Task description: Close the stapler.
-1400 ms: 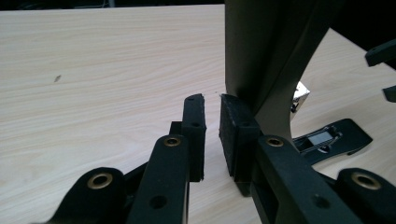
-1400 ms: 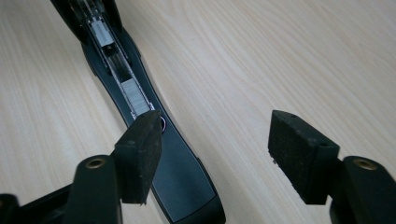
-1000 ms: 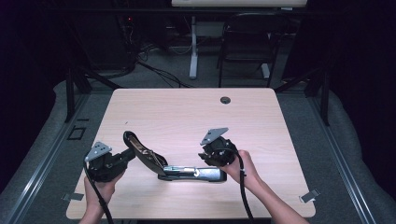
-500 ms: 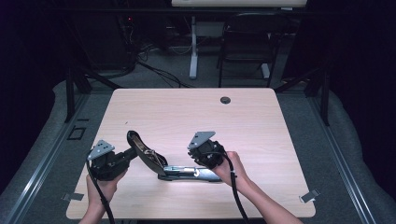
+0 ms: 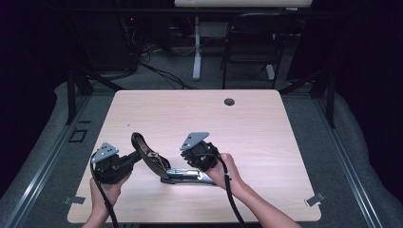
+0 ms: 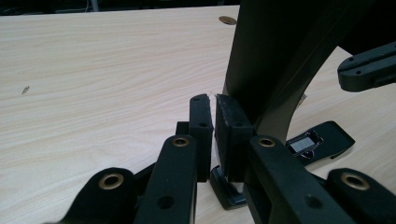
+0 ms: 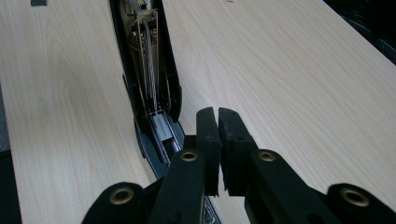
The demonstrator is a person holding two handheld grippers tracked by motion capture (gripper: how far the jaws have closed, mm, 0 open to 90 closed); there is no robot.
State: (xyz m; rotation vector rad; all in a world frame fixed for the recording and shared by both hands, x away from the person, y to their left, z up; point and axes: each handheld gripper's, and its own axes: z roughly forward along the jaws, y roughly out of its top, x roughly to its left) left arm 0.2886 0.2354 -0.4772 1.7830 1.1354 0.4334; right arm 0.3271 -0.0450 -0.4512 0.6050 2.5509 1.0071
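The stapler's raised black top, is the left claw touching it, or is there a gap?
Cannot tell. In the left gripper view the left claw is shut, right beside the stapler, whose raised top stands just behind its right finger; neither contact nor a gap shows plainly.

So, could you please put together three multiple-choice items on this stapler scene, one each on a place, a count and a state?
1. Where does the stapler lie on the table?
A. near the person's edge
B. at the far edge
C. on the floor

2. How many hand-held grippers are at the table?
A. one
B. two
C. three

3. How does the stapler's top arm stand?
A. pressed flat on its base
B. swung up and open
C. detached, lying apart

Answers:
1 A, it sits between the left hand-held gripper and the right hand-held gripper.
2 B, one in each hand.
3 B, the arm rises off the base, showing the staple channel.
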